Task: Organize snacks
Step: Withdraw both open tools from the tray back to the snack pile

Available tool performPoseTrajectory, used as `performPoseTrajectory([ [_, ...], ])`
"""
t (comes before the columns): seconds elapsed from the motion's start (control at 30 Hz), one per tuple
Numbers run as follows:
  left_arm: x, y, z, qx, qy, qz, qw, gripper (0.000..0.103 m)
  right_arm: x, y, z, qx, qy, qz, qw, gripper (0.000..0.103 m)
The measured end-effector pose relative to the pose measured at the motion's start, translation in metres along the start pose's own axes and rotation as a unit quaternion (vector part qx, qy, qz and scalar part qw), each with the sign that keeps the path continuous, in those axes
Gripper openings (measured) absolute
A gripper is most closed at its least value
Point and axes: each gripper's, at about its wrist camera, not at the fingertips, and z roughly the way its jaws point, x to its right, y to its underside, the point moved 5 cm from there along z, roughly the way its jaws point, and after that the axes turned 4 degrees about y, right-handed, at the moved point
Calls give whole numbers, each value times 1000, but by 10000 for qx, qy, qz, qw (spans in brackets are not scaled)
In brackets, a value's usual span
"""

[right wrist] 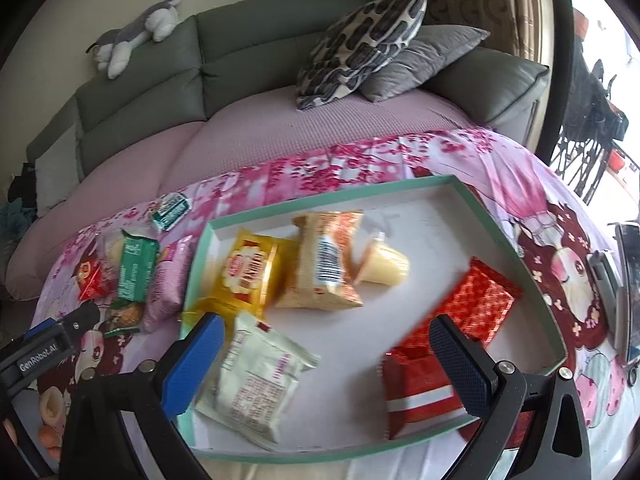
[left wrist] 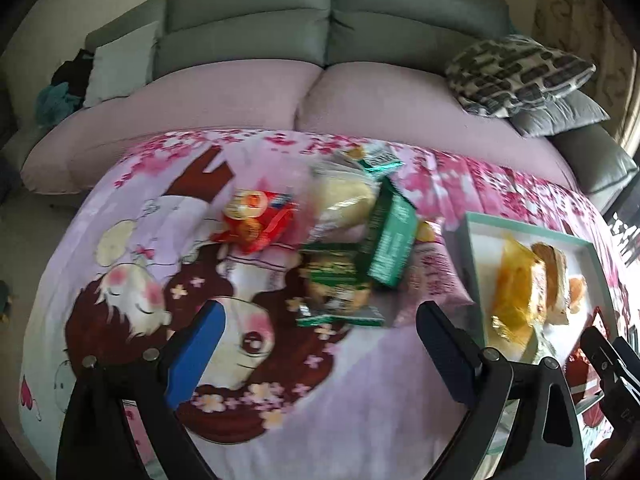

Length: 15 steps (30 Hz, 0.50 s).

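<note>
Loose snacks lie in a pile on the pink cartoon blanket: a red packet point(left wrist: 254, 218), a pale bread bag point(left wrist: 344, 196), a green box point(left wrist: 390, 240), a green-wrapped cookie pack point(left wrist: 338, 284) and a pink packet point(left wrist: 434, 276). My left gripper point(left wrist: 320, 340) hovers open just in front of the cookie pack, holding nothing. A shallow teal-rimmed tray point(right wrist: 516, 248) holds a yellow packet point(right wrist: 250, 268), an orange-beige packet point(right wrist: 324, 260), a jelly cup point(right wrist: 382, 266), a white packet point(right wrist: 256, 380) and two red packets point(right wrist: 476, 300). Over the tray's near side my right gripper point(right wrist: 324, 356) is open and empty.
A grey sofa point(right wrist: 248, 48) with a pink seat cover stands behind the blanket, with a patterned pillow point(right wrist: 360, 44), a grey pillow point(right wrist: 424, 60) and a plush toy point(right wrist: 136, 32). A small green sachet point(right wrist: 170, 206) lies apart at the blanket's far edge. A dark device point(right wrist: 628, 292) sits at the right.
</note>
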Motion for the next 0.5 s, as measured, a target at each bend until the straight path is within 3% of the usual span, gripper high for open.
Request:
performPoseTrajectory([
  [0.13,-19,-2,-2,23,-105,-157,9998,96,-19,-1,-2,118,-9,-161,9998,103],
  [0.5,-68,-6,-9,56,-228,-595,9980,96,-84,3,-2,119,-571,-465,9972,103],
])
